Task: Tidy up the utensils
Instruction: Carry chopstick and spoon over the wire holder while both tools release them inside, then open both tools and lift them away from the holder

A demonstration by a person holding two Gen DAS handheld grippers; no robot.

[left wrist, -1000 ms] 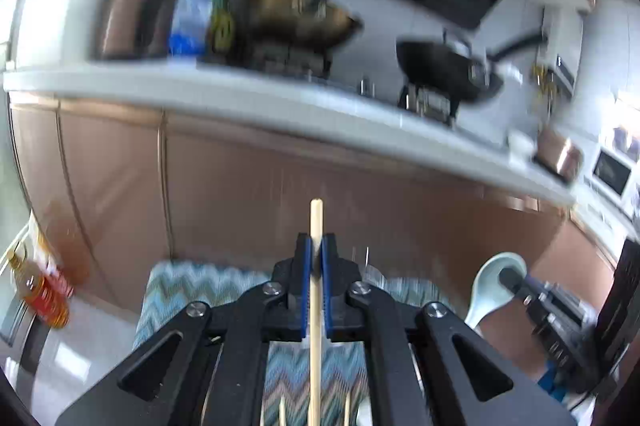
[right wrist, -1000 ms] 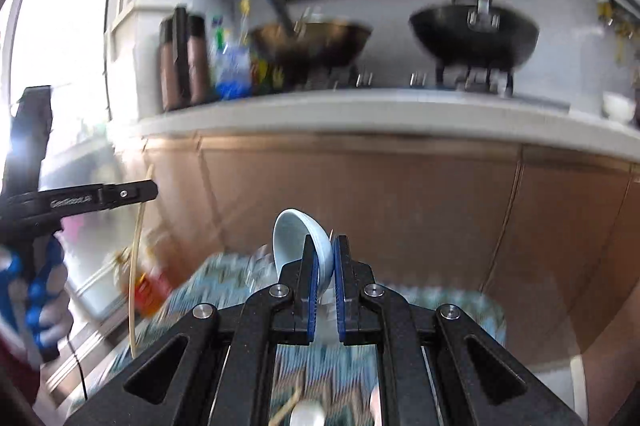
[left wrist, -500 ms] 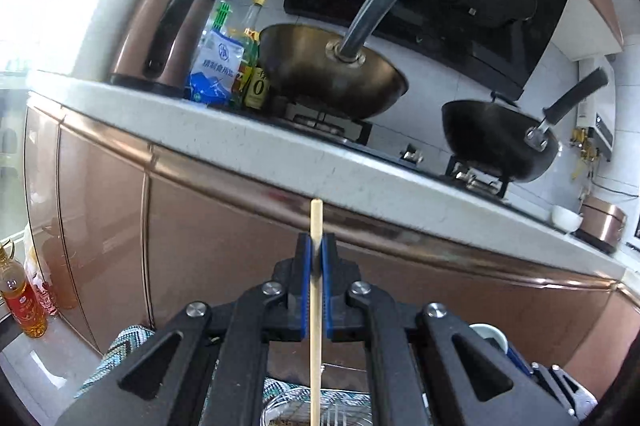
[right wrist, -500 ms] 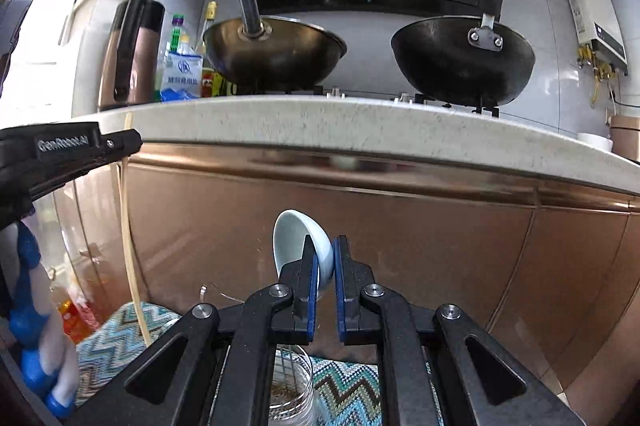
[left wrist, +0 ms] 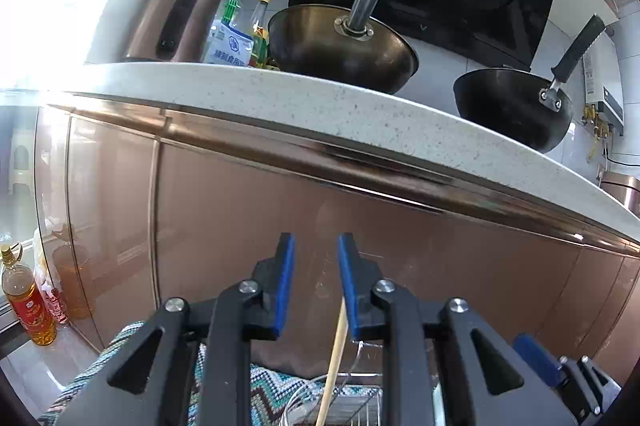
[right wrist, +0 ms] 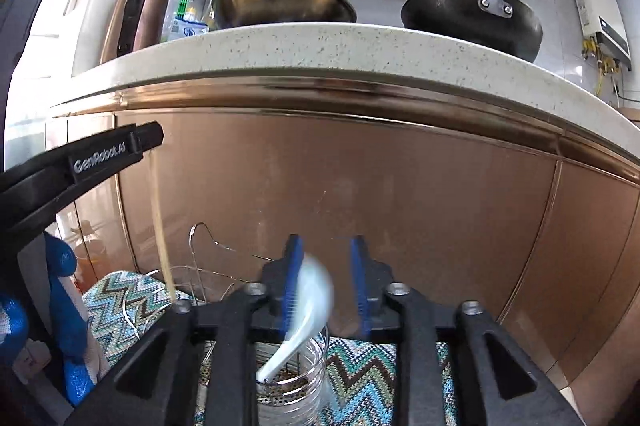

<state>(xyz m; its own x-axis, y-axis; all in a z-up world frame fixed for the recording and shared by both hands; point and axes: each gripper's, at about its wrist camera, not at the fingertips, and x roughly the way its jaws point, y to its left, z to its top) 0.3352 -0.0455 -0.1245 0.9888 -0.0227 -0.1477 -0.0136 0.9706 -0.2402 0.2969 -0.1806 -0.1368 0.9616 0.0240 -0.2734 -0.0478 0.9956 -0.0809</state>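
My left gripper (left wrist: 316,282) is open. A wooden chopstick (left wrist: 333,358) leans by its right pad, loose, with its lower end in the wire utensil rack (left wrist: 352,402) below. My right gripper (right wrist: 326,282) is open too. A pale blue ceramic spoon (right wrist: 308,310) is blurred between its pads, its handle end down in the round wire holder (right wrist: 292,382). The chopstick (right wrist: 160,234) and the left gripper's finger (right wrist: 100,154) also show at the left of the right wrist view.
A zigzag-patterned cloth (right wrist: 360,370) lies under the rack. Copper cabinet fronts (left wrist: 240,226) stand close behind, under a white speckled countertop (left wrist: 320,106) that carries two woks (left wrist: 340,46), bottles and a thermos. Oil bottles (left wrist: 24,306) stand on the floor at left.
Both grippers have opened. The chopstick and the spoon have slipped down out of the pads into the rack. Both grippers have moved closer to the cabinet, above the rack.
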